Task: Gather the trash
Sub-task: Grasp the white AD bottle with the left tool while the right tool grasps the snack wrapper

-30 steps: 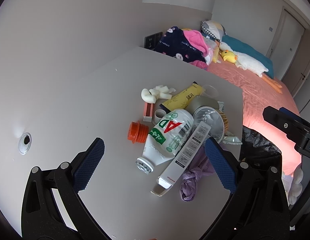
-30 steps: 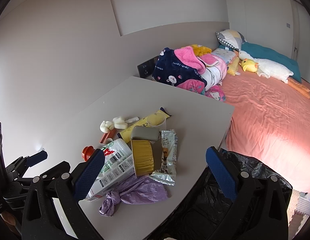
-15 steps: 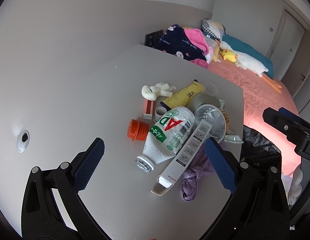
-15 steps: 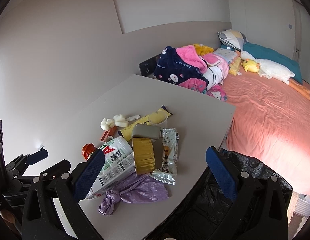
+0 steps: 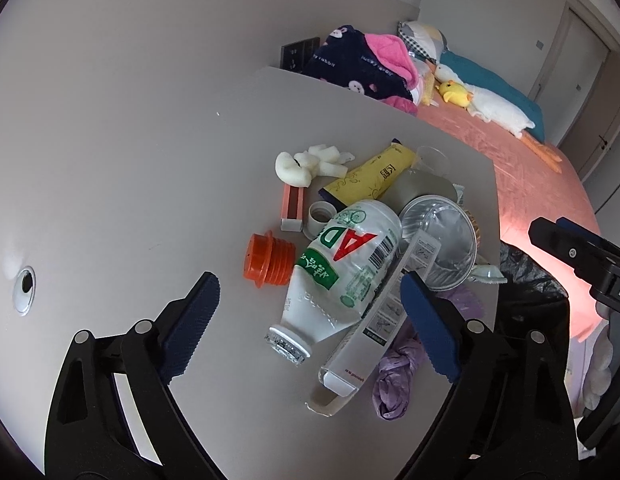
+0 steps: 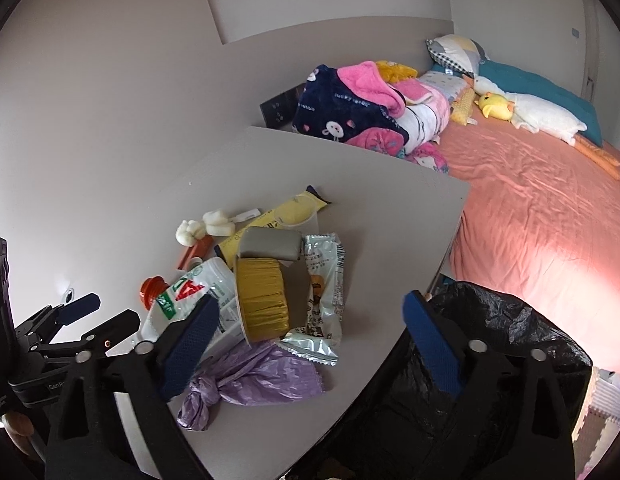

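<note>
Left gripper [image 5: 308, 312] hangs wide open over the table [image 5: 150, 184], its fingers either side of the white bottle [image 5: 342, 268] lying flat in the trash pile. Right gripper [image 6: 310, 332] gapes wide too, empty, above the purple bag [image 6: 254, 376] and the table's edge, black bin bag [image 6: 490, 344] just beside.

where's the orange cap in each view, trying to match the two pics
Left wrist: the orange cap lies on the table at picture centre-left, just left of the white AD bottle, ahead of the open left gripper.
Right wrist: it peeks out at left, behind the bottle's neck end, partly hidden.
Shared landmark: the AD bottle, touching or nearly touching the cap in both.
</note>
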### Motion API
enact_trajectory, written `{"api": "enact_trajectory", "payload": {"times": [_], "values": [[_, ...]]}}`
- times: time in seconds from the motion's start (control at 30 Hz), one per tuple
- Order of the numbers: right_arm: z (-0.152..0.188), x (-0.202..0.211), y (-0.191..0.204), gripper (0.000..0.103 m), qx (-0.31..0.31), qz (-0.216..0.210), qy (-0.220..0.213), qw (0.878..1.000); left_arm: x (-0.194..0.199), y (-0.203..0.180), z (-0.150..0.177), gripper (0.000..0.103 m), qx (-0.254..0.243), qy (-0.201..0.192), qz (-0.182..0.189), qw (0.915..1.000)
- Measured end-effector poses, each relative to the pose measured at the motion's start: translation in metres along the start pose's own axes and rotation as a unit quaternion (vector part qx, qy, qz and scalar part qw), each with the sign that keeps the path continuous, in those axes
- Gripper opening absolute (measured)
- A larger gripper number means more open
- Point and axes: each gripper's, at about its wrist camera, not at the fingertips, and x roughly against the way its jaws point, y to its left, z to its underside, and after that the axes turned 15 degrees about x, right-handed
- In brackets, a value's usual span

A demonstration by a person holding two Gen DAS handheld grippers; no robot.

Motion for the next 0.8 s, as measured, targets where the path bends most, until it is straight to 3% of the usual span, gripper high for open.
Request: {"api": "enact_trajectory", "payload": {"times": [0.2, 0.8], "values": [[0.003, -0.019, -0.013, 0.072, -0.024, -0.010, 0.025, 0.999, -0.017, -0.007, -0.002, 0.085, -0.021, 0.011, 0.003, 0.9997], [0.011, -0.079, -0.023, 0.069, -0.035, -0.004, 0.093, 0.995, -0.056, -0.015, -0.011, 0.085, -0.065, 0.032, -0.003, 0.9974]]}}
